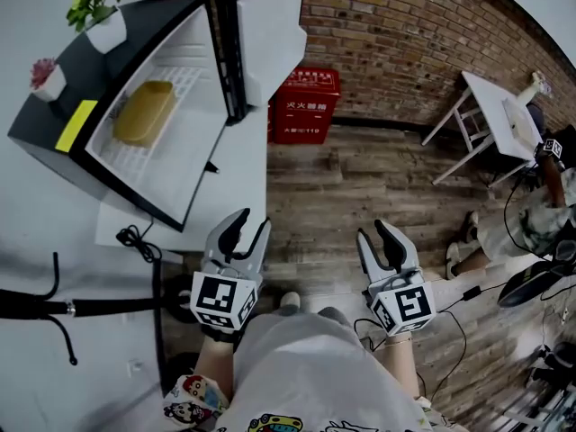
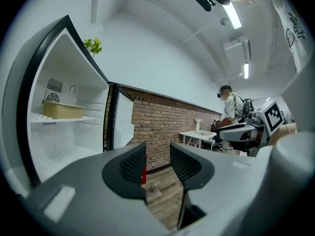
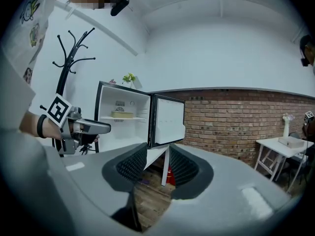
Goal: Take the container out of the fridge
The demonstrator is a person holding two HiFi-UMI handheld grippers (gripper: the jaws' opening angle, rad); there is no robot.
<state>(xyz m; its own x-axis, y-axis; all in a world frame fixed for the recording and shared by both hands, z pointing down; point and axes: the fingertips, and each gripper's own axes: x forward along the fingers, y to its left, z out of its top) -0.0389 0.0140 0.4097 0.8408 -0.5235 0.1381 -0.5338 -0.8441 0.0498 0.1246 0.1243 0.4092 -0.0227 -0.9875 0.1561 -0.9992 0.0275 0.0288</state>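
A yellow container (image 1: pixel 144 112) lies on the upper wire shelf of a small black fridge (image 1: pixel 54 129) whose door (image 1: pixel 261 34) stands wide open. The container (image 2: pixel 62 110) also shows at the left of the left gripper view and far off as the container (image 3: pixel 122 114) in the right gripper view. My left gripper (image 1: pixel 247 228) and right gripper (image 1: pixel 378 237) hover side by side over the wooden floor, well short of the fridge. Both are open with nothing between their jaws.
A red box (image 1: pixel 304 104) stands against the brick wall beside the fridge. Two potted plants (image 1: pixel 99 7) sit on the fridge top. A white table (image 1: pixel 495 120) and a seated person (image 1: pixel 531 219) are at the right. A black coat rack (image 3: pixel 69 73) stands left of the fridge.
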